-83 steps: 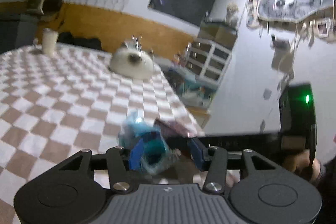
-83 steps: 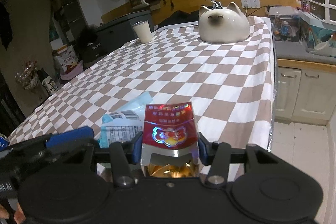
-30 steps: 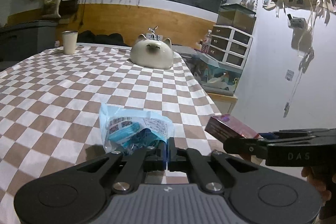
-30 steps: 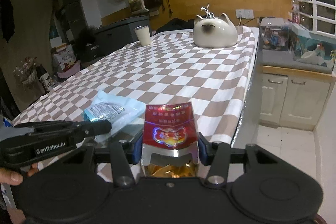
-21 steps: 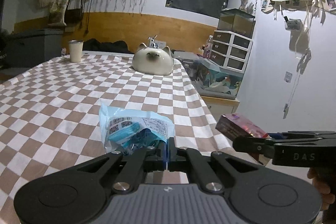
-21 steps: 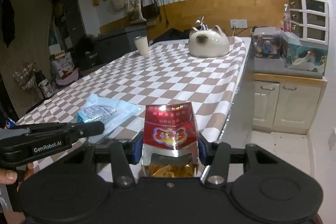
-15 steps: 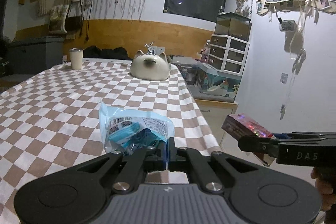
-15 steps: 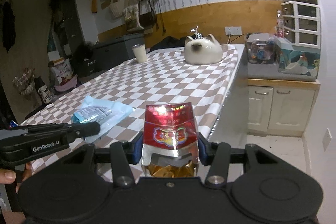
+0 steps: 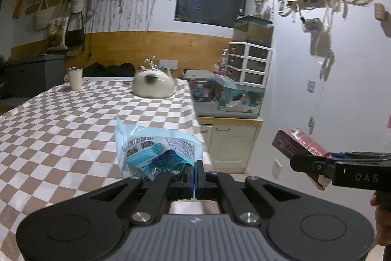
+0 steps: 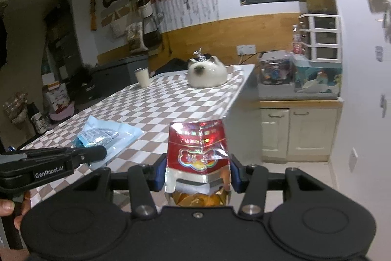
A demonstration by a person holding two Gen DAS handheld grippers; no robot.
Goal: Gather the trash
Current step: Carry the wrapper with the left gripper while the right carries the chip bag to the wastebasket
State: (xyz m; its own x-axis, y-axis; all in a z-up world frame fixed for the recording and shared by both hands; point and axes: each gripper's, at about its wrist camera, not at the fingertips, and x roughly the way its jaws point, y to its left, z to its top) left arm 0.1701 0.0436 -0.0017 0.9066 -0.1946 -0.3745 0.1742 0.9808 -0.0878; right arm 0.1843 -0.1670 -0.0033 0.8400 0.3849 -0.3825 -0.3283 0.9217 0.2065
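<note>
Left wrist view: left gripper [image 9: 195,176] has its jaws pressed together on the near edge of a blue plastic wrapper [image 9: 156,151], which hangs lifted in front of the near right corner of the checkered table [image 9: 61,129]. Right wrist view: right gripper [image 10: 197,174] is clamped on both sides of a red foil packet [image 10: 198,153], packet upright, torn silver bottom toward the camera. Both trash pieces are off the table and in the air; no bin shows in either view, so the drop spot cannot be told. The step looks like carrying both pieces away to wherever trash goes. To do it well: keep both grips firm, since the wrapper is pinched only by a thin edge and could slip; keep the two grippers apart so the wrapper does not brush the packet; keep the packet upright so anything inside stays in. A cat-shaped pot [image 9: 153,87] and a cup [image 9: 75,78] sit at the far end of the table, well clear. Versus the frames a second ago: both views now sit farther back from the table, more floor and the cabinet [image 10: 299,131] show on the right, and both grips are unchanged.
</note>
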